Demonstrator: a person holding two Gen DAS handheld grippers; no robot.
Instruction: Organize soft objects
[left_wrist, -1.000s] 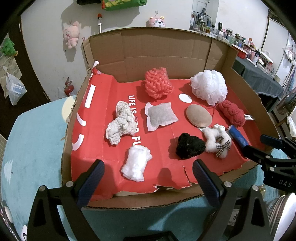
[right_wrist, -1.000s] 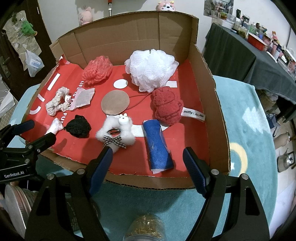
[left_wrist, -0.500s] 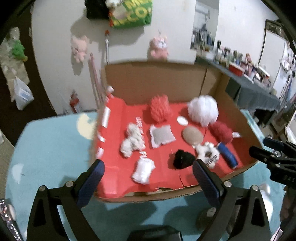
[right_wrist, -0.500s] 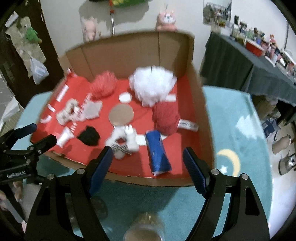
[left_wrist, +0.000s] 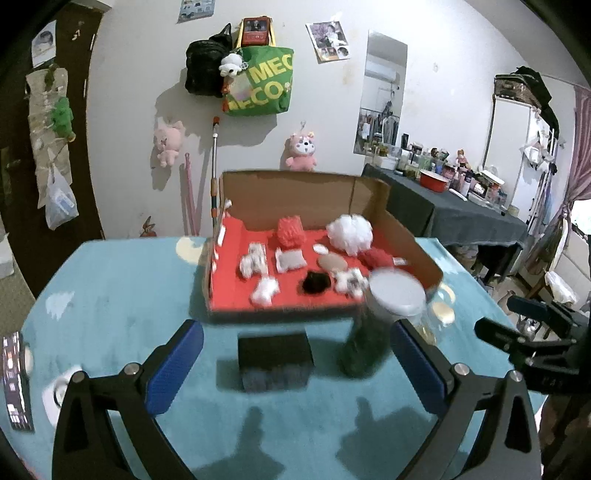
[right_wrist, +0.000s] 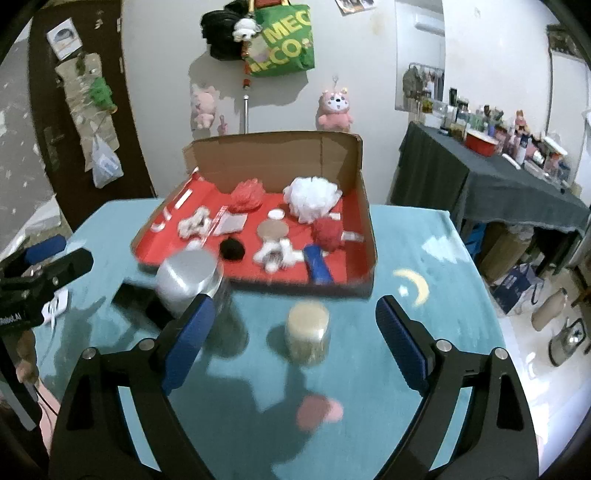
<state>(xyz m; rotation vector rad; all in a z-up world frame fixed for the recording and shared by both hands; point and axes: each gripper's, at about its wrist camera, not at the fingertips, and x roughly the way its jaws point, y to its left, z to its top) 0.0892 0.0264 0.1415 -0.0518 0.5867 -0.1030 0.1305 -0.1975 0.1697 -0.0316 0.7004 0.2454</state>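
Observation:
A cardboard box (left_wrist: 402, 236) lined in red holds several soft things, among them a white pouf (left_wrist: 349, 230), a red knit ball (left_wrist: 290, 230), a black tuft (left_wrist: 314, 282) and a white plush (right_wrist: 275, 253) beside a blue roll (right_wrist: 317, 264). Both grippers hang over the teal table, well short of the box. My left gripper (left_wrist: 297, 365) has its jaws opening wide, gripping nothing. My right gripper (right_wrist: 295, 332) is also opening, and no pad touches anything.
A black block (left_wrist: 273, 356) and a white-lidded jar (left_wrist: 373, 321) stand on the teal cloth before the box. A jar of beige stuff (right_wrist: 308, 332) and a pink blob (right_wrist: 319, 410) lie nearer. A dark-covered cluttered table (right_wrist: 498, 184) stands at the right.
Both grippers have pulled back and up from the box, which now looks smaller and farther. The jars and black block have come into view. Both pairs of jaws stand wider.

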